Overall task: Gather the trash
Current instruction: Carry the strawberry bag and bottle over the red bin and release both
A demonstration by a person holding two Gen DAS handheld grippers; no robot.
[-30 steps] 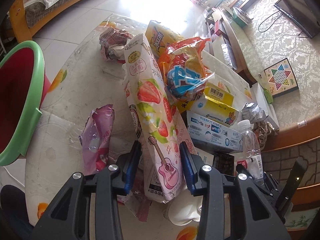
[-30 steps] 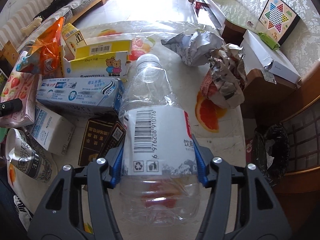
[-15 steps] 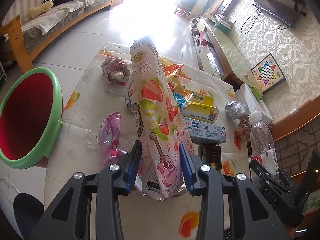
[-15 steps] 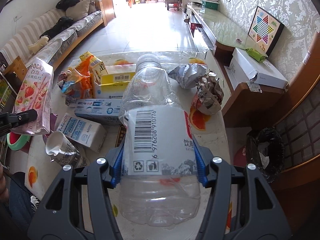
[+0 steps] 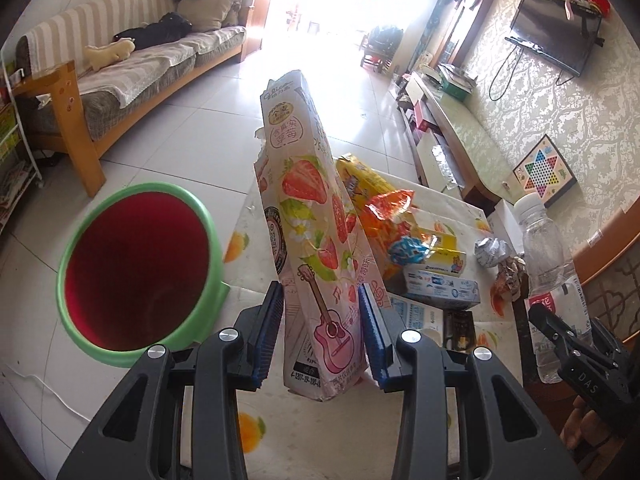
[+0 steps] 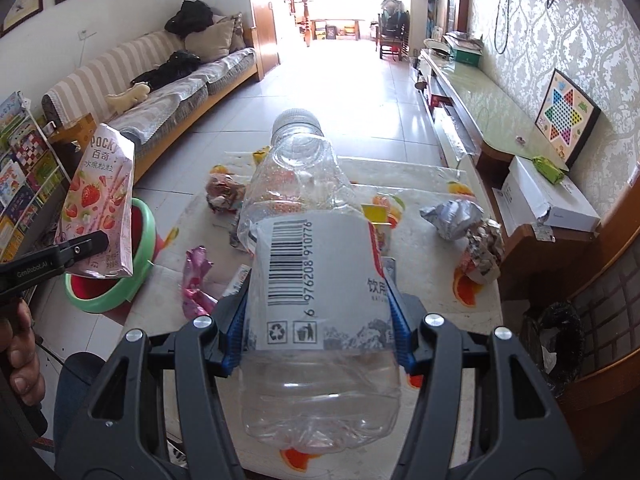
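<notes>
Left gripper (image 5: 322, 330): jaws clamped on the lower end of a strawberry snack box (image 5: 310, 236), pink with a guitar print near the bottom. Box stands nearly upright, top tilted slightly away, held clear above the tabletop (image 5: 248, 420). In the right wrist view the same box (image 6: 100, 204) hangs at the left edge, over the near rim of the bin.

Right gripper (image 6: 318, 330): jaws clamped on the labelled waist of an empty clear plastic bottle (image 6: 312, 264), barcode facing up, cap pointing away. Bottle is lifted off the tabletop (image 6: 436, 312). From the left wrist view it (image 5: 548, 256) shows at the right edge, cap uppermost.

Bin (image 5: 136, 272): green rim, red inside, standing on the floor just beside the left edge of the tabletop, mouth open upward.

Left on the tabletop, past the box: orange snack bag (image 5: 394, 216) lying on a yellow carton (image 5: 444, 246), toothpaste box (image 5: 440, 288) just in front of them, crumpled foil wad (image 5: 492, 248) to the right. Right wrist view adds a pink wrapper (image 6: 196, 280) near the left edge and a crumpled wrapper (image 6: 224, 192) farther back.

A hand (image 6: 20, 352) shows at the lower left of the right wrist view.

Beyond: striped sofa (image 5: 132, 68) along the left wall, low cabinet (image 6: 488, 120) along the right wall with a Chinese-checkers board (image 6: 566, 120) leaning on it.
</notes>
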